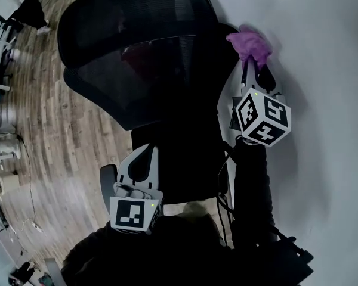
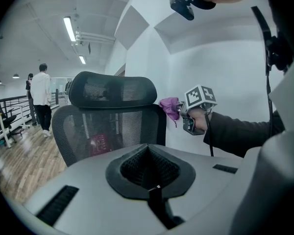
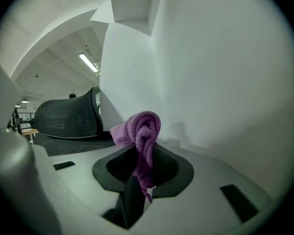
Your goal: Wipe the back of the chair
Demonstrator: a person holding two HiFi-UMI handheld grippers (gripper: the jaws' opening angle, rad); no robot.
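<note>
Chair [image 1: 137, 58] of black mesh, with a headrest, fills the upper middle of the head view; it stands on a wood-plank floor [image 1: 42, 130], close to a plain white wall [image 1: 322, 70] on the right.

At the upper right, the right claw [image 1: 249, 64] is clamped on a bunched purple cloth [image 1: 250, 43]. In its own view the cloth sits squeezed between the two jaws, a loose tail hanging below. Seen from the left gripper view, the cloth is at the upper right edge of the backrest, just under the headrest. Whether it presses on the mesh or only sits just beside it, I cannot tell.

The left claw [image 1: 144, 159], at the lower middle, has its jaws drawn together with nothing between them. It points toward the chair, apart from it.

The mesh shows no damp streak or other sign of wiping. With the cloth only at one edge, I judge that the broad backrest remains to be wiped.

A person [image 2: 40, 97] stands far off, at the left of the left gripper view.
</note>
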